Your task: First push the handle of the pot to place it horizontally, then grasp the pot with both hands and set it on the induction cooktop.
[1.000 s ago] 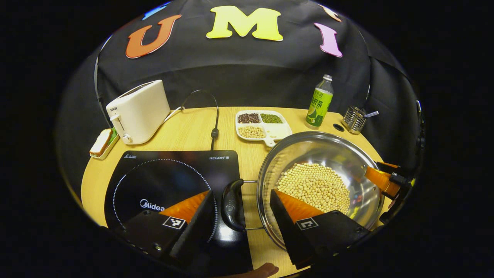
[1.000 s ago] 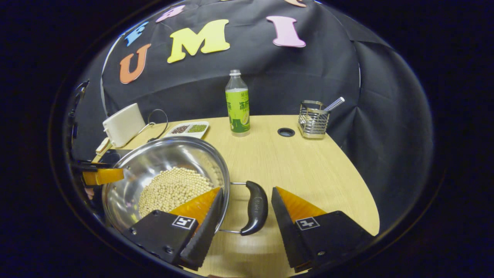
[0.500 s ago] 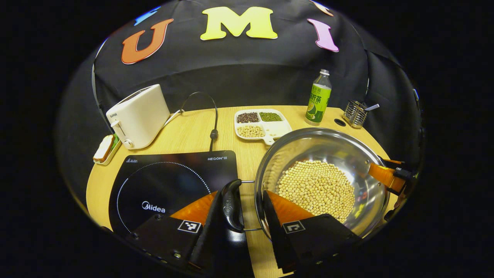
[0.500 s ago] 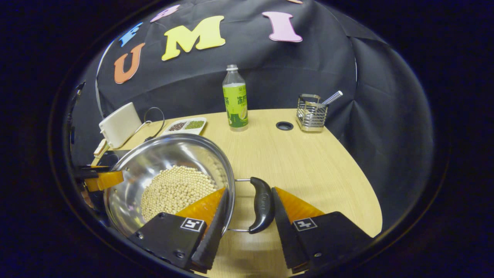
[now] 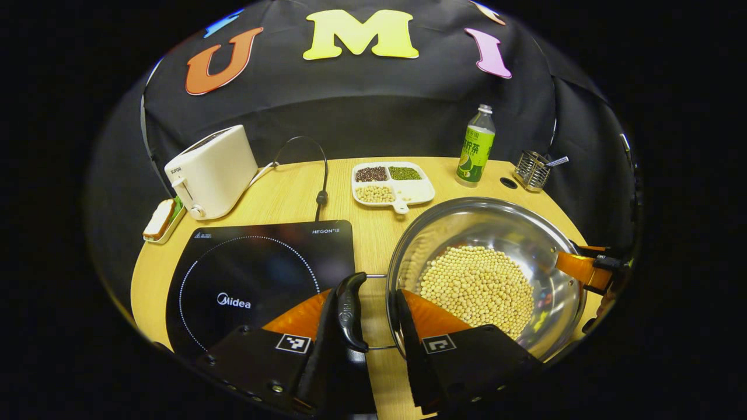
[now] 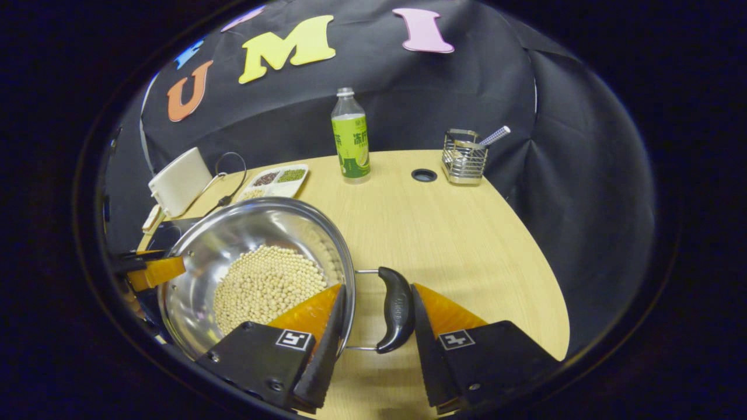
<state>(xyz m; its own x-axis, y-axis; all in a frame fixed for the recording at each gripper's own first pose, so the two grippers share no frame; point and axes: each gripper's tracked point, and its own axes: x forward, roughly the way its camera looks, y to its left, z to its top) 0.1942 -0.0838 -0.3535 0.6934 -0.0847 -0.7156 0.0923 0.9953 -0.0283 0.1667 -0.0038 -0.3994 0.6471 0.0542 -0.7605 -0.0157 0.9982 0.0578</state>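
A steel pot [image 5: 496, 233] holding soybeans [image 5: 475, 286] stands just right of the black induction cooktop [image 5: 251, 274] on the wooden table. My left gripper [image 5: 362, 329] is shut on the pot's black left handle [image 5: 348, 309], one finger outside the handle and the other inside the pot rim. In the right gripper view the pot [image 6: 245, 239] lies at lower left. My right gripper [image 6: 374, 326] is shut on the black right handle [image 6: 397, 306] the same way. The right gripper's finger [image 5: 580, 269] also shows at the pot's far rim. Whether the pot rests on the table I cannot tell.
At the back stand a white toaster [image 5: 210, 172] with its cable, a divided dish of beans [image 5: 392, 184], a green bottle [image 5: 474, 149] and a wire holder [image 5: 531, 172]. A small tray with bread [image 5: 160, 219] lies by the left edge. A cable hole [image 6: 423, 174] is near the holder.
A second ago both grippers stood open astride the handles. Both have since shut on them. Both views have shifted slightly since half a second ago.
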